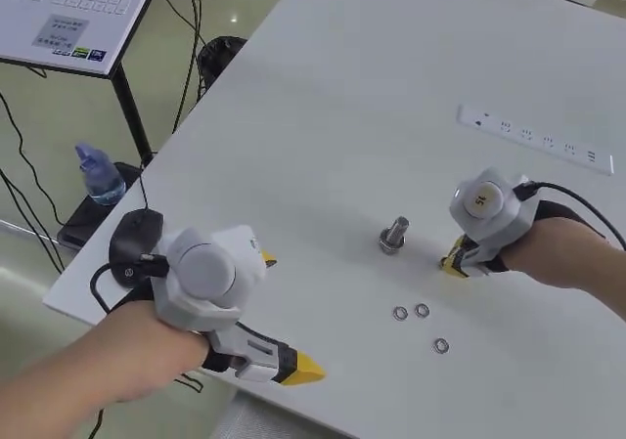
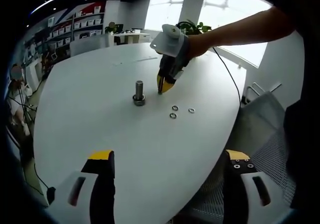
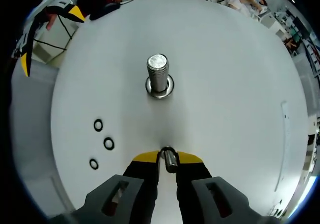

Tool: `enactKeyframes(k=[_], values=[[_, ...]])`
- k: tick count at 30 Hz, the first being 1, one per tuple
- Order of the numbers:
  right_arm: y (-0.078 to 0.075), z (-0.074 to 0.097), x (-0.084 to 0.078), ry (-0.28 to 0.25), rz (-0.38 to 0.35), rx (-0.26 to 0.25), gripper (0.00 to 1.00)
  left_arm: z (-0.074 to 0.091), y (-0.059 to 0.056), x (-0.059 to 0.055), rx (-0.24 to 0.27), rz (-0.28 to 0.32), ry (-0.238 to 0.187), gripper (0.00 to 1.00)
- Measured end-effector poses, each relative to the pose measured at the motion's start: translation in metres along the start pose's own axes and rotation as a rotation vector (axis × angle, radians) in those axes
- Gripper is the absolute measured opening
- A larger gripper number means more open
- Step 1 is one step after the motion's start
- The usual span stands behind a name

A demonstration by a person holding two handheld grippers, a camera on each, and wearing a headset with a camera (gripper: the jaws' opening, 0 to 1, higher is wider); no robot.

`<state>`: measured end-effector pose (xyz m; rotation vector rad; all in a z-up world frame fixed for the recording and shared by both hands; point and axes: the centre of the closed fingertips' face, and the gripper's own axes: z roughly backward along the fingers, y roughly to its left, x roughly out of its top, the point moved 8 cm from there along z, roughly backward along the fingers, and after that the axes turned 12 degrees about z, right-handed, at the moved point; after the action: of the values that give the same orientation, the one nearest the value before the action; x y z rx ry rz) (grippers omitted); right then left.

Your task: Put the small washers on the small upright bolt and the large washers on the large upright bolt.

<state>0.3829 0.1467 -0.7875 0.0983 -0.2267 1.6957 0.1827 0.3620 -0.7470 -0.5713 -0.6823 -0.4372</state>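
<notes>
The right gripper (image 3: 167,158) is pinching the small bolt (image 3: 170,160) on the white table (image 1: 342,87), with the large bolt (image 3: 160,74) standing at twelve o'clock and the small washers (image 3: 108,143) lying at nine. The left gripper (image 2: 168,156) is hanging with jaws spread, and a laptop (image 1: 73,9) is sitting beyond.

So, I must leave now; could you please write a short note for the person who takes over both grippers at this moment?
The left gripper is open and holds nothing, near the front edge of the table.
The right gripper is shut on a small metal pin, apparently the small bolt, beside the large bolt.
The large bolt stands upright; the ring at its foot may be a washer or its own head, I cannot tell.
Three small washers lie loose on the table.
Done: no small washer is on a bolt yet.
Left: stand the small bolt up and put the three small washers on it.
</notes>
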Motion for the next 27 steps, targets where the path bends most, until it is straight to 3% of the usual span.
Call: enactKeyframes(k=[27], values=[[-0.0025, -0.0009, -0.0007, -0.014, -0.006, 0.0, 0.14, -0.0014, -0.0042, -0.0031, -0.017, -0.007, 0.02, 0.87]])
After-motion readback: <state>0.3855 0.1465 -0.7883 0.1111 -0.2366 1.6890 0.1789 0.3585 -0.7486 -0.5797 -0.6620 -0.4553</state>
